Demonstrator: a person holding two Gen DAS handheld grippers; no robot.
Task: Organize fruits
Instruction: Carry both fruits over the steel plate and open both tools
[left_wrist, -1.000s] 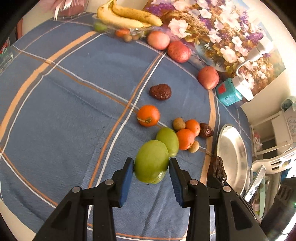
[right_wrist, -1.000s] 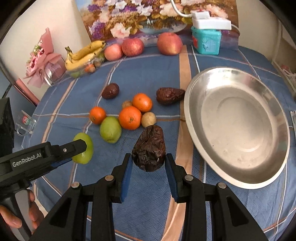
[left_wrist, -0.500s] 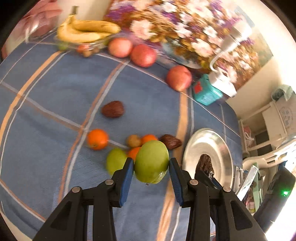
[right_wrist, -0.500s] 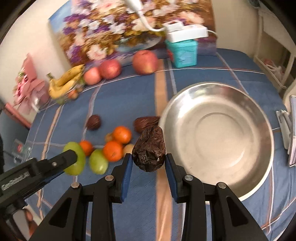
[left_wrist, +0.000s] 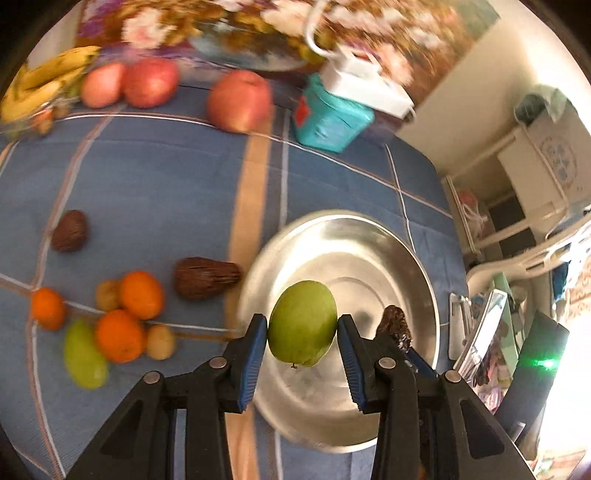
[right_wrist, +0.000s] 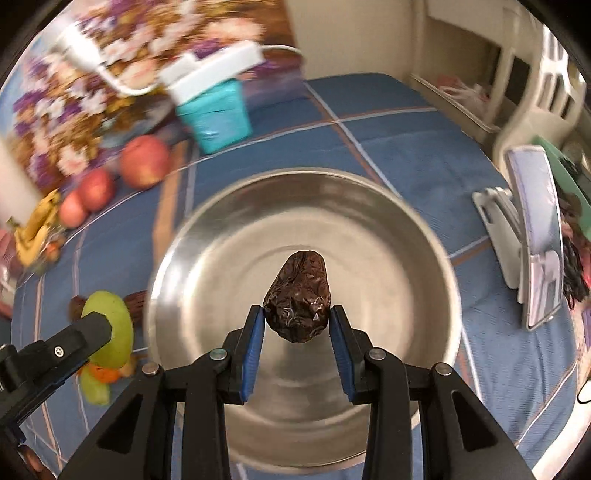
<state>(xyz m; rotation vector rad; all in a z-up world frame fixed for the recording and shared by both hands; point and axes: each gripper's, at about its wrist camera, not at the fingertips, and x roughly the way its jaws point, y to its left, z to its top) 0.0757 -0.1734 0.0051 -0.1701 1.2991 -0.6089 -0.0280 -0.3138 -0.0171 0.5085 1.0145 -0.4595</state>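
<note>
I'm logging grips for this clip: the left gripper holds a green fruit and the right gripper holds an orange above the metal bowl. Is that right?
Not quite. The right gripper holds a dark brown wrinkled fruit, not an orange, as the right wrist view shows. The rest stands: the left gripper is shut on the green fruit, and the metal bowl lies below.
</note>
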